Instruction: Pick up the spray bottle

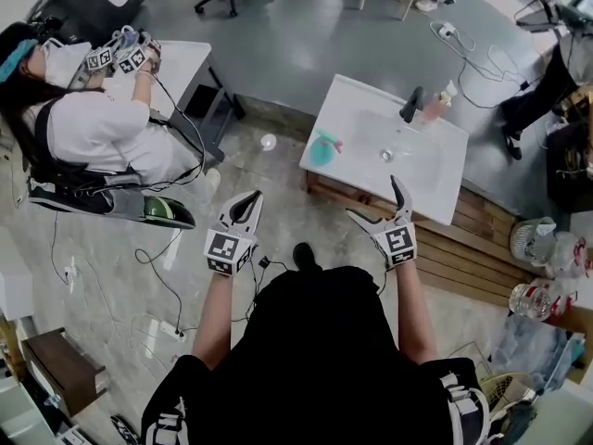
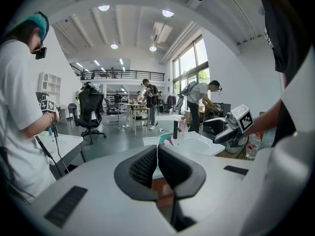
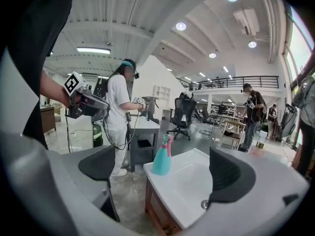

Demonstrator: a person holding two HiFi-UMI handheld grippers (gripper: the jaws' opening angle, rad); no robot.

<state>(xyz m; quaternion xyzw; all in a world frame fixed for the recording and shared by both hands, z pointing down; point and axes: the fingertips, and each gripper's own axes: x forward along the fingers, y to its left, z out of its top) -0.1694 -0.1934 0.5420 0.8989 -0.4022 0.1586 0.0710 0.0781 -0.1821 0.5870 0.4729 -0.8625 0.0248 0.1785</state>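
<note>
The spray bottle [image 1: 323, 147] stands on the sink's [image 1: 437, 182] left corner. Short of the sink, the right gripper [image 1: 375, 200] has its jaws wide apart; the left gripper [image 1: 252, 198] has its jaws pressed together, empty.

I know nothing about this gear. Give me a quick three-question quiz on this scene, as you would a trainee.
1. True or false: the spray bottle lies on its side in the sink bowl.
2. Of the left tool and the right tool, which has its jaws apart? A left, B right, C both.
3. Fill in: the bottle's trigger is coloured ___.
Key: 1 false, it stands upright on the sink's corner. 2 B; the left is shut, and both are empty. 3 pink.
</note>
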